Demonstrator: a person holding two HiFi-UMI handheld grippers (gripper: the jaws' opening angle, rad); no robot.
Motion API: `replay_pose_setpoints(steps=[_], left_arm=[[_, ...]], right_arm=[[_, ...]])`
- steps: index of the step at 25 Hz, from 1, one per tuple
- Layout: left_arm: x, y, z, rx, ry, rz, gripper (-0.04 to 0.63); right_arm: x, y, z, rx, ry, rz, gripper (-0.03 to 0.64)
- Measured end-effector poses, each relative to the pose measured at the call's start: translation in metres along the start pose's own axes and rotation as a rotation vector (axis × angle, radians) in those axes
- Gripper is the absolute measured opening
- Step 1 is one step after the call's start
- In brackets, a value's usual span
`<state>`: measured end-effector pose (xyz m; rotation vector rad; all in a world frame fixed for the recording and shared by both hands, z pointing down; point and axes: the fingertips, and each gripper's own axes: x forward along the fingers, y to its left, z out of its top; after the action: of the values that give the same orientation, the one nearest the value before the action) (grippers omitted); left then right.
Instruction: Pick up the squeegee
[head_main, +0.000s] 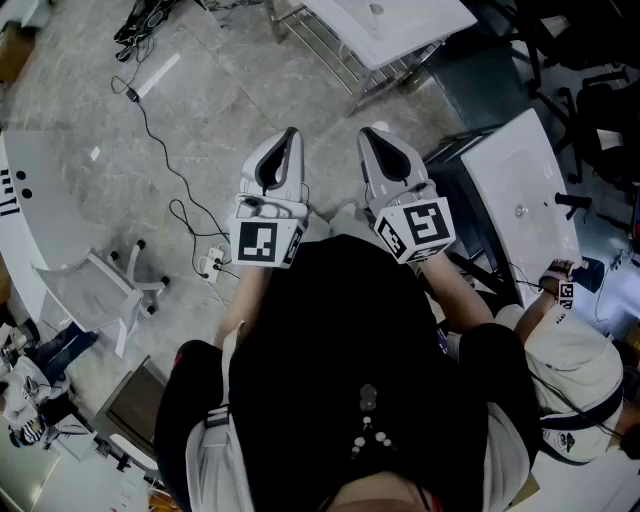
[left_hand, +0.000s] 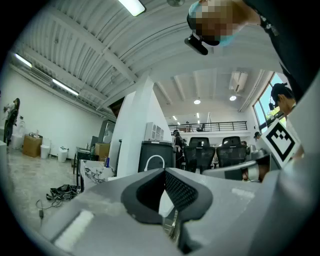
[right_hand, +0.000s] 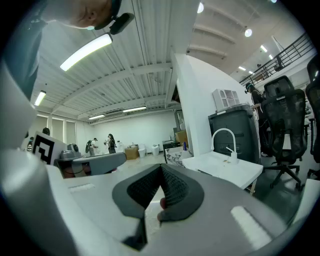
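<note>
No squeegee shows in any view. In the head view both grippers are held out level in front of the person's chest, above a grey stone floor. My left gripper (head_main: 290, 135) has its jaws together with nothing between them. My right gripper (head_main: 368, 135) sits a hand's width to its right, jaws likewise together. In the left gripper view the left gripper (left_hand: 164, 172) has its dark ribbed pads meeting at the tip. In the right gripper view the right gripper (right_hand: 161, 167) has its pads closed the same way and holds nothing.
A white sink counter (head_main: 520, 190) stands at the right and another (head_main: 400, 25) further ahead. Cables (head_main: 180, 200) and a power strip (head_main: 210, 265) lie on the floor at the left. A seated person (head_main: 570, 370) is at the lower right. A faucet sink (right_hand: 225, 165) and office chairs (right_hand: 280, 120) are ahead.
</note>
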<state>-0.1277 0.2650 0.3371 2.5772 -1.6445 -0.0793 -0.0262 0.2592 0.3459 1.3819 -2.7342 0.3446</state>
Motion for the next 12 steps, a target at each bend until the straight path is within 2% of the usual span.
replay_pose_setpoints(steps=[4,12], left_arm=[[0.0002,-0.0061,0.0026,0.003,-0.002,-0.045,0.002],[-0.0045,0.0012,-0.0004,-0.001,0.009,-0.036,0.002]], right_arm=[[0.0031,0.0058,-0.0011,-0.001,0.002,-0.002,0.0],[0.0036,0.0108,-0.0079,-0.003,0.019,0.0,0.0]])
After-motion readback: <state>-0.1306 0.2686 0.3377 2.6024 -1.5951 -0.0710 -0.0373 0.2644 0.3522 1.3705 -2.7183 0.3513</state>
